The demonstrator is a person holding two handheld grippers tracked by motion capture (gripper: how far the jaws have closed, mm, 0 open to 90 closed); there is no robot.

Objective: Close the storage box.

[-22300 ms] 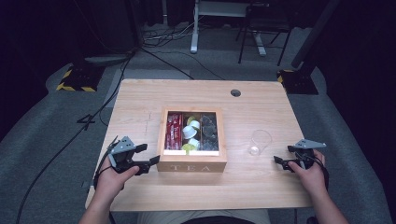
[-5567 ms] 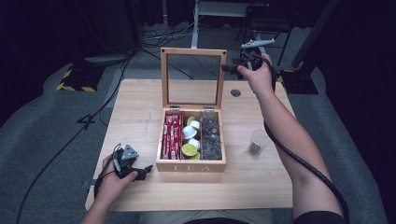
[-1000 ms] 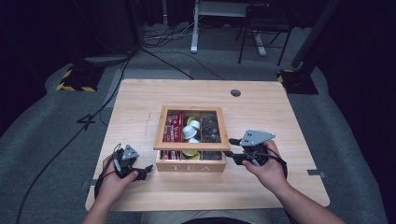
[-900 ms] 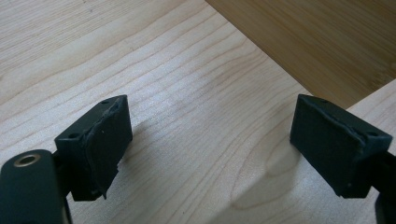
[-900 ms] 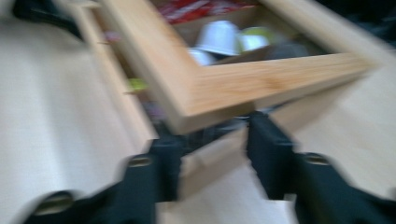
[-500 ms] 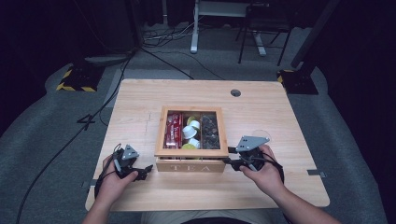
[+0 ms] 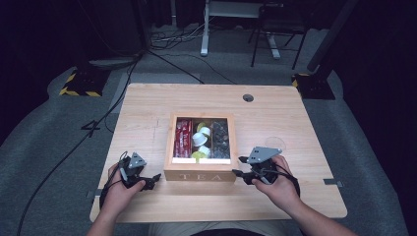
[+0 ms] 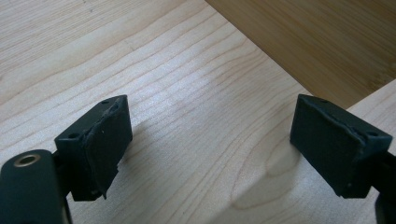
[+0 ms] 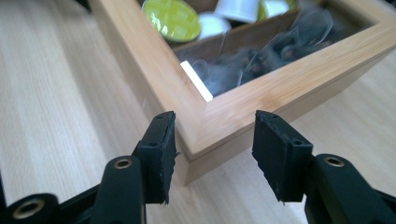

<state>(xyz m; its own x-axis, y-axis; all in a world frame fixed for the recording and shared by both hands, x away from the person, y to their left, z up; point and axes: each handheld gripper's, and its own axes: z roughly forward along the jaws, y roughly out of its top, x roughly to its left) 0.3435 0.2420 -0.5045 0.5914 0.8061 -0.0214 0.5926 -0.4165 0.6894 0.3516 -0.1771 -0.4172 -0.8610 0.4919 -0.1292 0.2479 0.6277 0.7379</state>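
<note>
Since the earlier frames our right gripper (image 7: 239,166) has come in beside the tea box (image 7: 200,169), now shut under its glass lid (image 9: 261,51), and its jaws have just been opening; they stand spread around the near right corner, pressing nothing. On the tabletop (image 7: 147,113) the box sits mid-front; we judge it stiff bamboo, moderately heavy, the glass fragile, so we should take it by the frame walls. Our left gripper (image 7: 156,178) rests spread beside it, empty.

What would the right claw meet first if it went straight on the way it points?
Most likely the near right corner of the closed wooden tea box: the right claw is open with that corner just ahead between its pads.
</note>
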